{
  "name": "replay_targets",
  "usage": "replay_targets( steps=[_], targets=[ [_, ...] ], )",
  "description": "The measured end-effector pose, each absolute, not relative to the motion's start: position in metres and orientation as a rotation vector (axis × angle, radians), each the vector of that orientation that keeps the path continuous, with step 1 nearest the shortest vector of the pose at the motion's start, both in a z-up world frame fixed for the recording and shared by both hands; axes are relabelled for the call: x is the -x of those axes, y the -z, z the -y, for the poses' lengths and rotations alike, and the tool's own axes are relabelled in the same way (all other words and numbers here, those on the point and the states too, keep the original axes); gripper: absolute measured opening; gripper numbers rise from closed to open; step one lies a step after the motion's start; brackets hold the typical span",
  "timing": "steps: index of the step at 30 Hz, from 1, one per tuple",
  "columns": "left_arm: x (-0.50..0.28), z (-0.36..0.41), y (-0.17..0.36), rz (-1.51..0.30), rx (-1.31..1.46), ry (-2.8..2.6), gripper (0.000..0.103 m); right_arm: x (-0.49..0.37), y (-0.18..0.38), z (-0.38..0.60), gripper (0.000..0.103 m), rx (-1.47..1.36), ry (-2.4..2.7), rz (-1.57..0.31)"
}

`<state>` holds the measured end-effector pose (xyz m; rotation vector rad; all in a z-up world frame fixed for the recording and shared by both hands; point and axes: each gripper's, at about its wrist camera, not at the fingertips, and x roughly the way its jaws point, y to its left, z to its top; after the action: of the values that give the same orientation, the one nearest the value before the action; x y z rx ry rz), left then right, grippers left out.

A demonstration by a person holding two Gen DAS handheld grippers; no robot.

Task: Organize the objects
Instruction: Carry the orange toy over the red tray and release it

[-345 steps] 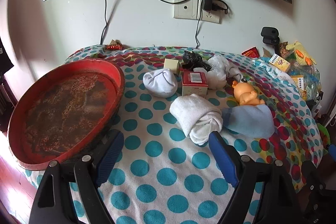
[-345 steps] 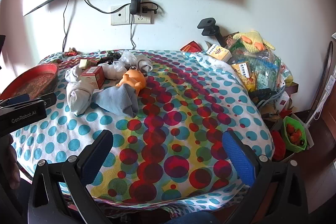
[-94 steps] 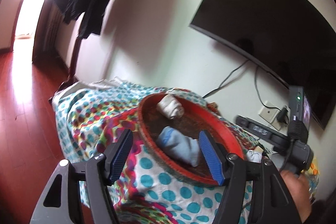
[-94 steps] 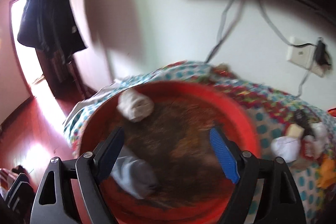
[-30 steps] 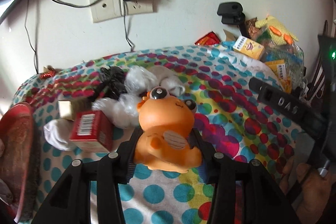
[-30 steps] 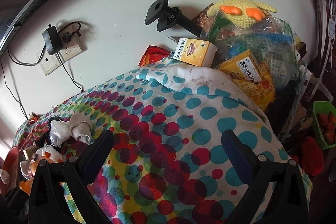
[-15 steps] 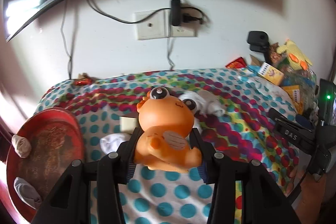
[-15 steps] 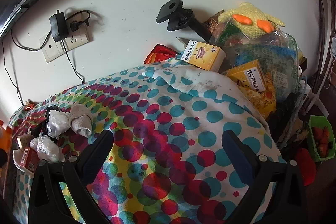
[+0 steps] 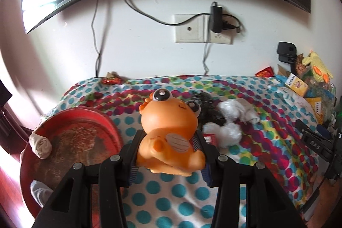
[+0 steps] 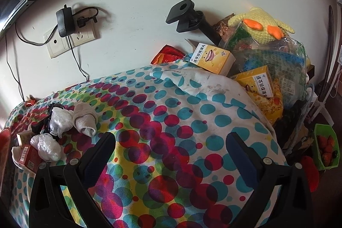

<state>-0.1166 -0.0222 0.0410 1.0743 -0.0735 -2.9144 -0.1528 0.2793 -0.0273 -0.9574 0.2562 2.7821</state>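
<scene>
While right gripper (image 10: 171, 151) gapes, left gripper (image 9: 168, 149) clamps orange toy (image 9: 168, 134).

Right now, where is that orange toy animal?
In the left wrist view, the orange toy is clamped in the left gripper, held above the dotted cloth, with the red tray to its left.

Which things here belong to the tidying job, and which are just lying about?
Part of the job:
- orange toy, clamped in the left hand-held gripper
- red tray, already holding a rolled sock
- grey sock, red box
- right hand-held gripper, open

Just lying about:
- yellow knitted duck
- wall socket
- yellow cartons
</scene>
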Motion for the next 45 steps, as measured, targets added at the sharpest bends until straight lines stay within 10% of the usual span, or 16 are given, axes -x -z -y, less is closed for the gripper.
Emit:
replay_targets(
  steps=[25, 45],
  targets=[
    [0.154, 0.256, -0.03, -0.153, -1.165, 2.589, 0.048, 0.152, 0.026, -0.274, 0.103, 0.971, -2.8, -0.234],
    [0.214, 0.3, 0.038, -0.245, -1.379, 2.433, 0.048, 0.155, 0.026, -0.267, 0.103, 0.967, -2.805, -0.172]
  ],
)
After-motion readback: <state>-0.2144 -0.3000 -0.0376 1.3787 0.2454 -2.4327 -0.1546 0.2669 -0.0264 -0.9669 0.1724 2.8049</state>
